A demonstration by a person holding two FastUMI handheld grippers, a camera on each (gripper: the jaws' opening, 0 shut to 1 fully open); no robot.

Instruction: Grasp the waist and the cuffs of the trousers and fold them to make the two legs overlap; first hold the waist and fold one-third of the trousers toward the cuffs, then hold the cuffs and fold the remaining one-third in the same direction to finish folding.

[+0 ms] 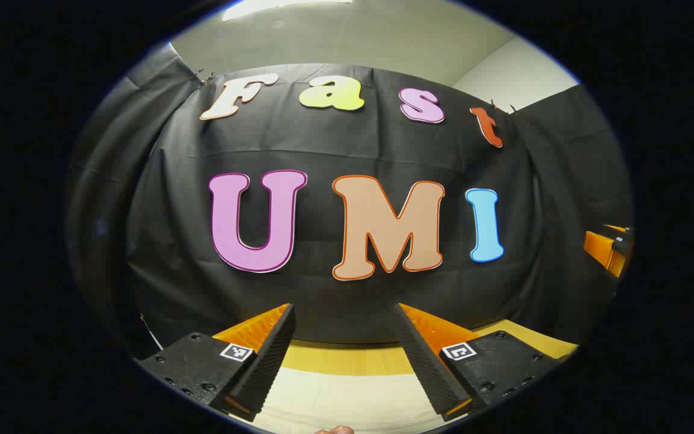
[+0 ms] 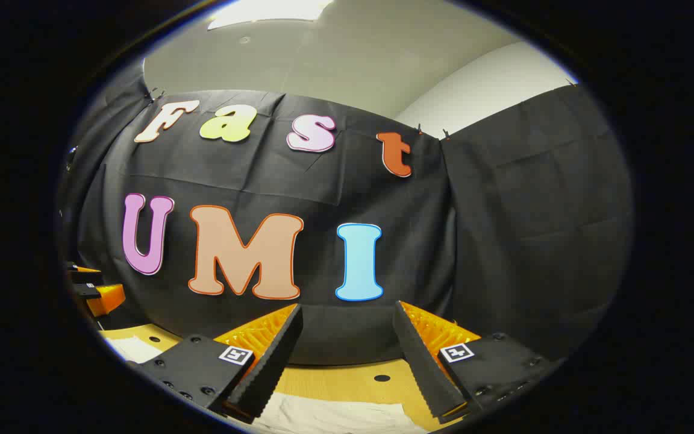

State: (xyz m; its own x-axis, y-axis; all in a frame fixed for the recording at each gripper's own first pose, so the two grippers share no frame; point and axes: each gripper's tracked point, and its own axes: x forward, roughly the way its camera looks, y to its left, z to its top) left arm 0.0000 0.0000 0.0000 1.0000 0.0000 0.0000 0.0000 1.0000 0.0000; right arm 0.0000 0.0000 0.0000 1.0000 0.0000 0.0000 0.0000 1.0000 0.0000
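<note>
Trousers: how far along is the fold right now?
Nothing looks folded yet. The pale trousers lie flat on the wooden table below. Both tongs, left and right, hang open and hold nothing, aimed at the booth wall. Left to do: grasp waist and cuffs, overlap legs, fold both thirds.

Ahead of me hung the booth's black cloth wall (image 1: pixel 335 144), creased and clipped at its top corners. Above it ran a pale ceiling (image 2: pixel 347 54) with a bright light panel (image 2: pixel 268 12). Below lay the yellow-wood counter (image 1: pixel 347 358).
</note>
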